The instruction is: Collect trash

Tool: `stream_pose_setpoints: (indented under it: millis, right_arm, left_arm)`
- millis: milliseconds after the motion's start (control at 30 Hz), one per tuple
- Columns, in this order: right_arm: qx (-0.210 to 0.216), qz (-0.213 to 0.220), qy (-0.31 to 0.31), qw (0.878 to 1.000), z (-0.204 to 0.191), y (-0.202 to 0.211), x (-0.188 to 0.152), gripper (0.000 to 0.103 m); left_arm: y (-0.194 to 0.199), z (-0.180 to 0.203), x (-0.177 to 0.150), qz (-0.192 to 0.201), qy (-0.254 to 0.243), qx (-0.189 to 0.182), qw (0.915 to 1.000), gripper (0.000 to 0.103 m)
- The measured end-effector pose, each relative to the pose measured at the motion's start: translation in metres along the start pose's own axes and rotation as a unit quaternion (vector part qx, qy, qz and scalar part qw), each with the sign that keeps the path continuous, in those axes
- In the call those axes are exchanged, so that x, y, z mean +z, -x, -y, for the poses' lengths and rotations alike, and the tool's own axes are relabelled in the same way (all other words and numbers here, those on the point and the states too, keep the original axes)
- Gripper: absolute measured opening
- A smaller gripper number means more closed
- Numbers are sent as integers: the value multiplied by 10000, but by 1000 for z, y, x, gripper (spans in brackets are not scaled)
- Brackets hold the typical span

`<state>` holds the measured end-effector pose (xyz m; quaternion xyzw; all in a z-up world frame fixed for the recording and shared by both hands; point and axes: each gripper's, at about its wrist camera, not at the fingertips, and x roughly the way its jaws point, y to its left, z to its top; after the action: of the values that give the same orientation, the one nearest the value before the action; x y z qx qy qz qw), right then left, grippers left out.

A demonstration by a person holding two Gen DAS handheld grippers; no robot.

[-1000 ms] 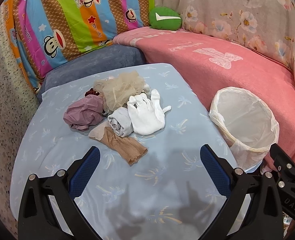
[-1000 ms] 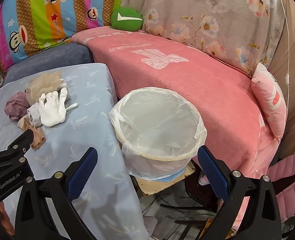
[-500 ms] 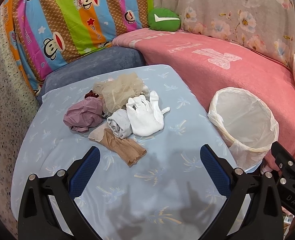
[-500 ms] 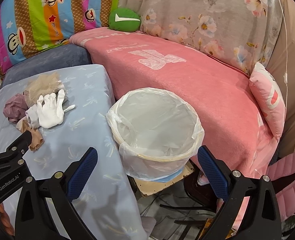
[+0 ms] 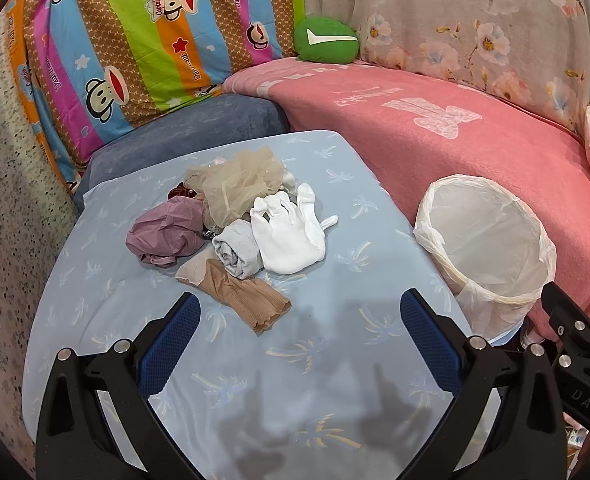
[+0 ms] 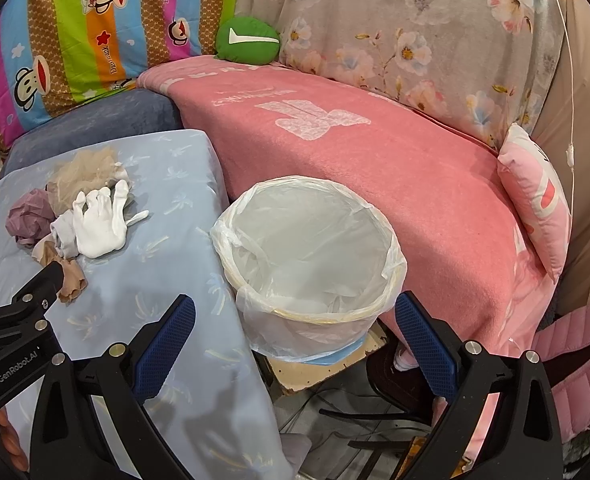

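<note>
A pile of trash lies on the light blue table [image 5: 327,364]: a white glove [image 5: 289,234], a rolled grey-white cloth [image 5: 237,252], a crumpled mauve wad [image 5: 167,234], beige netting [image 5: 237,186] and a tan stocking [image 5: 243,300]. The white glove also shows in the right wrist view [image 6: 101,224]. A bin lined with a white bag [image 5: 487,240] stands right of the table, empty, and shows in the right wrist view [image 6: 311,248]. My left gripper [image 5: 297,320] is open and empty, just short of the pile. My right gripper [image 6: 295,324] is open and empty over the bin's near rim.
A pink blanket [image 6: 355,136] covers the sofa behind the bin. A green cushion [image 5: 325,40], a striped cartoon quilt [image 5: 135,40] and a floral cover [image 6: 415,32] stand at the back. A pink pillow [image 6: 535,196] is right. Cardboard and chair legs [image 6: 355,400] lie below the bin.
Both grippers have shifted slightly; the pile and the bin sit a touch lower in view. Nothing was taken hold of and both grippers stay open.
</note>
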<state>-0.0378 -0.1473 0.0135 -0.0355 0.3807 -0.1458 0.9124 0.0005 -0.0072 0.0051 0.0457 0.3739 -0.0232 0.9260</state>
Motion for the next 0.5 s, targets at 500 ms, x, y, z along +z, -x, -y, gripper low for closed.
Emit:
stream_pose_setpoints:
  millis: [500]
  right_arm:
    - [-9,16,-45,10000,5,2,0,97]
  left_arm:
    - [1,2,3,10,-9,-5,10000,96]
